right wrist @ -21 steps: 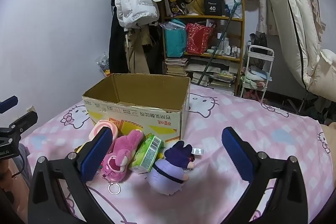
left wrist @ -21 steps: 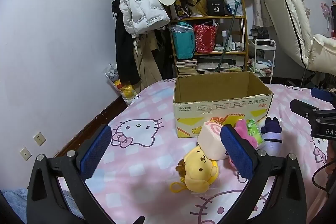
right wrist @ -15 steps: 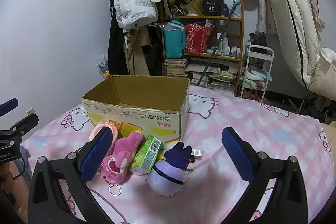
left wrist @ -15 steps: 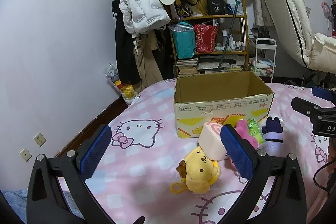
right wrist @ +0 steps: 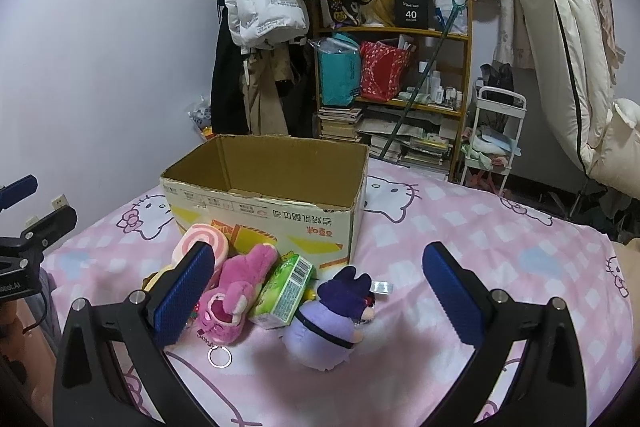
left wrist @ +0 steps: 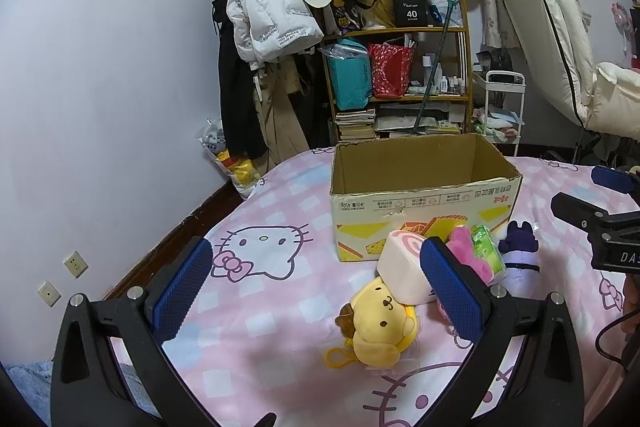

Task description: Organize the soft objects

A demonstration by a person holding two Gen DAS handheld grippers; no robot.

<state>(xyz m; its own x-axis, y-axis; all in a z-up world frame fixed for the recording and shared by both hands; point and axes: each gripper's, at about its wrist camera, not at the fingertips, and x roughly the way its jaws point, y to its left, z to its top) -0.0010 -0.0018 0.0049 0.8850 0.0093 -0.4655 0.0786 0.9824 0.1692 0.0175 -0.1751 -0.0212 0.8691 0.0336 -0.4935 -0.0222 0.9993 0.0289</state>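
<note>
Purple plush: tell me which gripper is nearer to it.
Right. The right gripper, open, hovers just short of the purple plush, which lies between its fingers. The left gripper, open, faces the yellow plush, with the purple one off to its right.

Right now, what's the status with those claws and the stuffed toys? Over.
Left gripper and right gripper open, holding nothing. Yellow plush, pink plush, purple plush lie before the cardboard box. Nothing blocking.

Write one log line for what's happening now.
left gripper: open, empty | right gripper: open, empty | toys: beside box
</note>
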